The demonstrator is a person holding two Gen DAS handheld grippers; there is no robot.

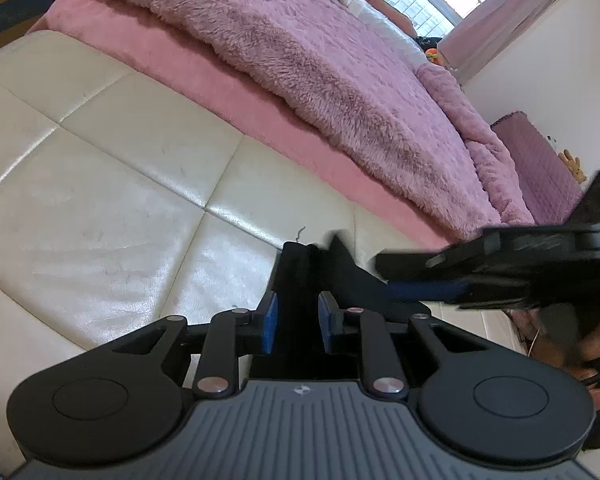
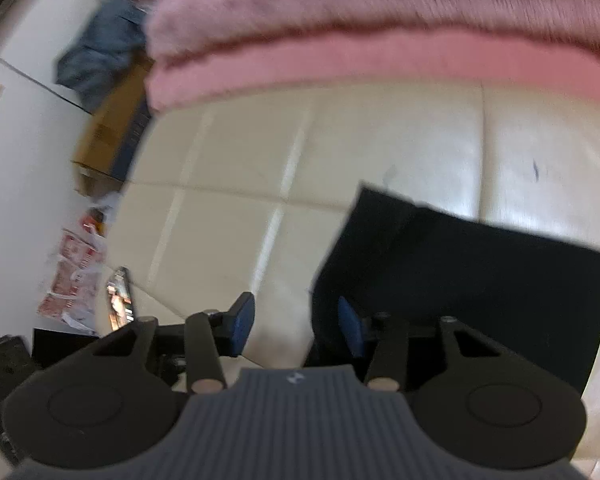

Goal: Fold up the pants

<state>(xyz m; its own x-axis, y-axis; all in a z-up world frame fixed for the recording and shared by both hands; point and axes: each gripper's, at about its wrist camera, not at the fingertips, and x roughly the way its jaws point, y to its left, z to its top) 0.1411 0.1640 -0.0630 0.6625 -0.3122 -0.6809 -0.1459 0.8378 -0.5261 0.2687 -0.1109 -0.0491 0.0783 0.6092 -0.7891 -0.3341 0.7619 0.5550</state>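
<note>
Black pants point(image 2: 460, 280) lie folded on a cream padded leather surface point(image 2: 240, 160). In the left wrist view, my left gripper point(image 1: 298, 322) is shut on a raised fold of the pants point(image 1: 300, 276), with black cloth filling the gap between its blue pads point(image 1: 269, 322). My right gripper point(image 1: 404, 280) comes in from the right, blurred, low over the same cloth. In the right wrist view, my right gripper point(image 2: 296, 322) stands open. Its right pad sits over the left edge of the pants, and bare cream leather shows between the fingers.
A fluffy pink blanket point(image 1: 320, 80) on a pink sheet point(image 1: 220, 80) borders the leather surface at the back. A cardboard box point(image 2: 112, 132) and a blue denim garment point(image 2: 100, 52) lie beyond the left end. A person's hand point(image 1: 560, 344) holds the right gripper.
</note>
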